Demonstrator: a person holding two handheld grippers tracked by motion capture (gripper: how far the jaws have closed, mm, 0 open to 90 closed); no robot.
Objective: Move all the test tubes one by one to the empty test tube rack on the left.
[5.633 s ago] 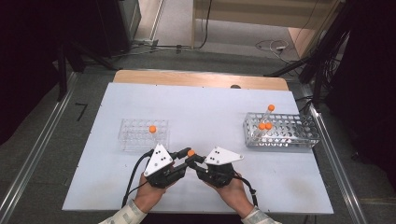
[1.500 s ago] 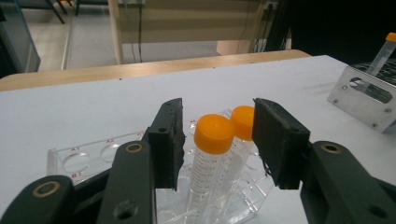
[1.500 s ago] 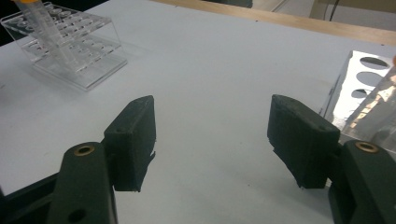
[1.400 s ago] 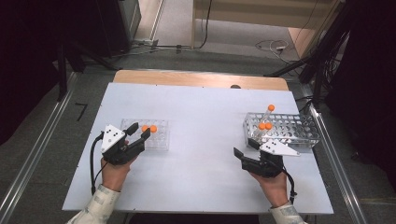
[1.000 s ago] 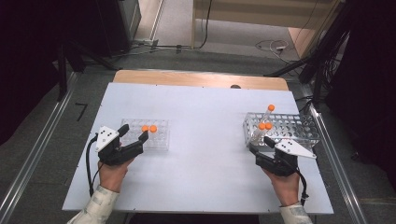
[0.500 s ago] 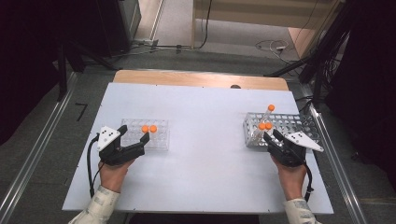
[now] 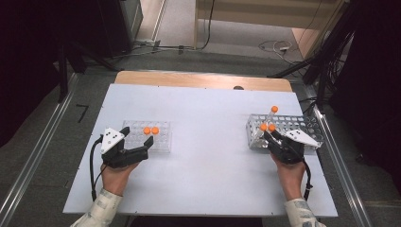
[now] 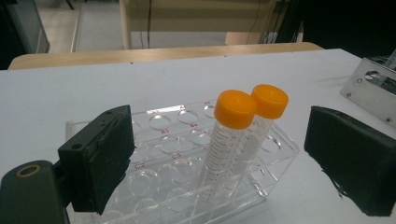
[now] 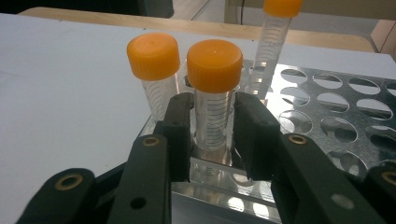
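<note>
1. The right tongs (image 9: 212,135) have just been closing; their black pads now flank a tube (image 9: 213,100) on both sides and look pressed to its clear wall, grasping it.
2. That tube has an orange screw cap and printed graduation lines down a transparent body. It stands upright in a near corner hole of the metal rack (image 9: 336,112), at the right of the bench (image 7: 208,118).
3. A second orange-capped tube (image 9: 156,77) stands just beside it in the same rack, and a third (image 9: 275,37) stands taller, farther back.
4. The left tongs (image 8: 224,158) have just been opening and are released, the pads wide apart, touching nothing.
5. Between those pads, farther off, two orange-capped tubes (image 8: 238,135) lean side by side in a clear plastic rack (image 8: 173,154) whose holes carry red labels.
6. In the high view the clear rack (image 7: 149,137) sits at the left of the bench, well apart from the metal one (image 7: 283,127).
</note>
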